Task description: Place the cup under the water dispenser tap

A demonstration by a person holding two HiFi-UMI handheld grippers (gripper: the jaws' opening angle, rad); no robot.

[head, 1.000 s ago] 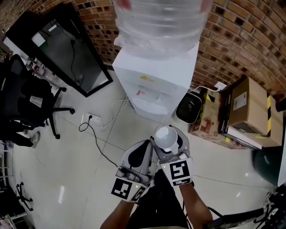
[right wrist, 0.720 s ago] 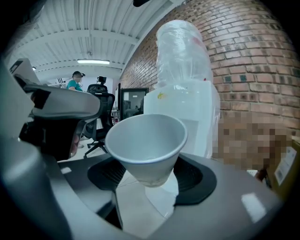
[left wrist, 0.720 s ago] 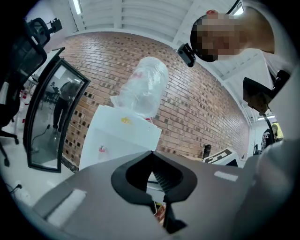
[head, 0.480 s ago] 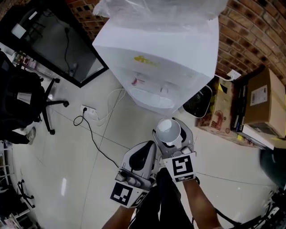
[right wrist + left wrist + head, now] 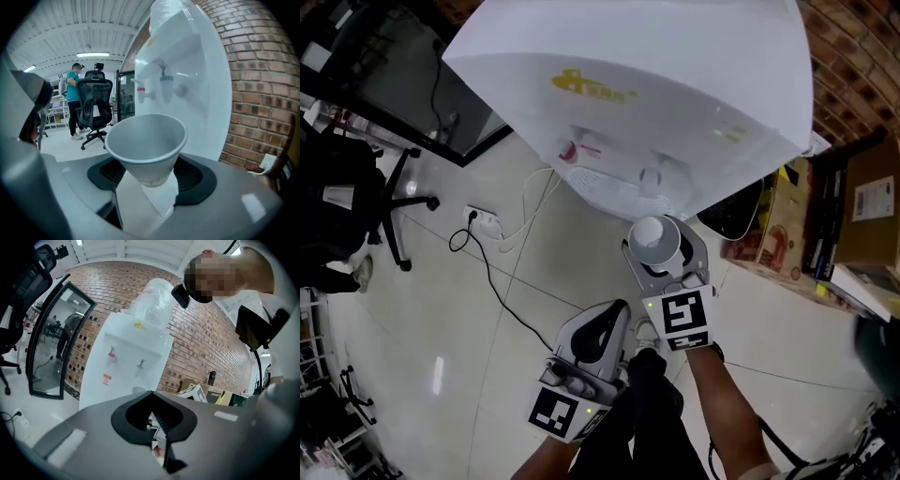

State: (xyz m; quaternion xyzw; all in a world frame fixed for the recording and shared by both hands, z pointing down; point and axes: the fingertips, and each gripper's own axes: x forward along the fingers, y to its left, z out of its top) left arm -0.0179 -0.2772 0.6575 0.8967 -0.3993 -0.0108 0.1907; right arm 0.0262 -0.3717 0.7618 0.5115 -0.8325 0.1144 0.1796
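The white water dispenser point(image 5: 675, 84) fills the top of the head view, with a red tap point(image 5: 569, 150), a pale tap point(image 5: 650, 175) and a drip tray point(image 5: 623, 194) below them. My right gripper point(image 5: 656, 251) is shut on a white paper cup point(image 5: 653, 237), upright and empty, just in front of the tray below the pale tap. In the right gripper view the cup point(image 5: 146, 140) sits between the jaws, with the taps point(image 5: 165, 87) ahead and above. My left gripper point(image 5: 598, 339) trails behind to the left, shut and empty, facing the dispenser point(image 5: 124, 366).
A black office chair point(image 5: 352, 192) and a dark framed glass panel point(image 5: 403, 89) stand left. A cable and floor socket point(image 5: 487, 223) lie on the white tiles. Cardboard boxes point(image 5: 862, 202) and a black appliance point(image 5: 736, 214) sit right by the brick wall. A person point(image 5: 72, 93) stands far off.
The dispenser has grown much larger in the head view. My right gripper has carried the cup forward to the drip tray. The left gripper has dropped back slightly.
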